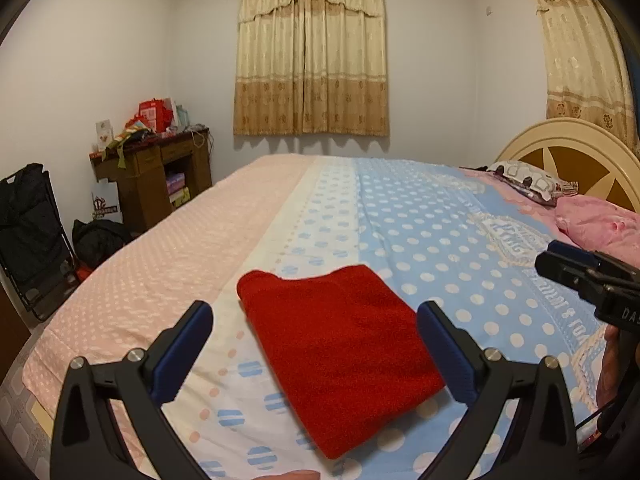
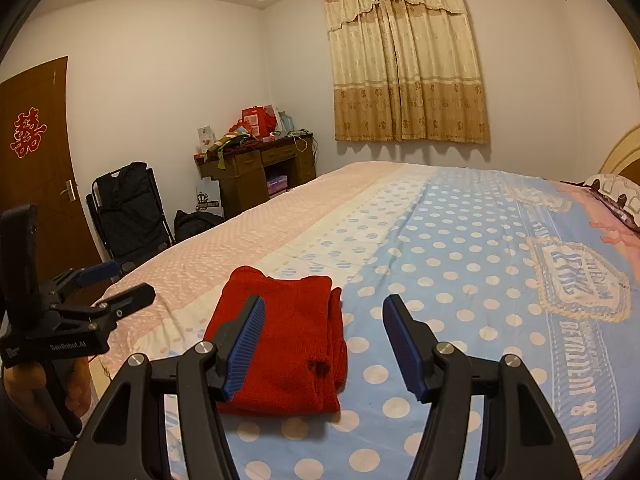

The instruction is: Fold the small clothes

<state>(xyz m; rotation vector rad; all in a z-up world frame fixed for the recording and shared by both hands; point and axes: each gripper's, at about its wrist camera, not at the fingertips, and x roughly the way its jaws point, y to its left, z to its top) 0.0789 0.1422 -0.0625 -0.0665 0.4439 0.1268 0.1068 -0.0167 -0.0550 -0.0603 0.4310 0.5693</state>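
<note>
Garment: your red folded garment (image 1: 340, 352) lies flat on the bed sheet (image 1: 420, 240), a neat rectangle across the seam where the white dotted band meets the blue one. In your right wrist view the same garment (image 2: 280, 344) shows stacked folded edges along its right side.

Left gripper: your left gripper (image 1: 316, 344) hovers above the cloth with its jaws spread wide and released; nothing is between the pads. The blue-padded left finger (image 1: 180, 356) sits at 9 o'clock of the garment, off its edge over the white band; the right finger (image 1: 448, 352) sits at 3 o'clock, by the garment's right edge (whether it touches the cloth you cannot tell from this angle).

Right gripper: your right gripper (image 2: 324, 344) is also unclenched, holding nothing. Its left finger (image 2: 244, 348) overlaps the garment's middle in the picture; its right finger (image 2: 404, 348) stands at 3 o'clock of the garment, over bare blue sheet. So the garment's right edge falls in the gap between these jaws, the bulk of it lying toward 9 o'clock.

Each gripper from the other view: the right gripper (image 1: 580, 276) enters at 3 o'clock in the left view, apart from the garment; the left gripper (image 2: 116, 288) shows at 9 o'clock in the right view, over the pink part of the sheet.

Surroundings: a pillow (image 1: 532, 184) and headboard (image 1: 568, 152) at 2 o'clock, a cluttered wooden desk (image 1: 160, 172) at 10 o'clock, curtains (image 1: 310, 60) at 12 o'clock.
</note>
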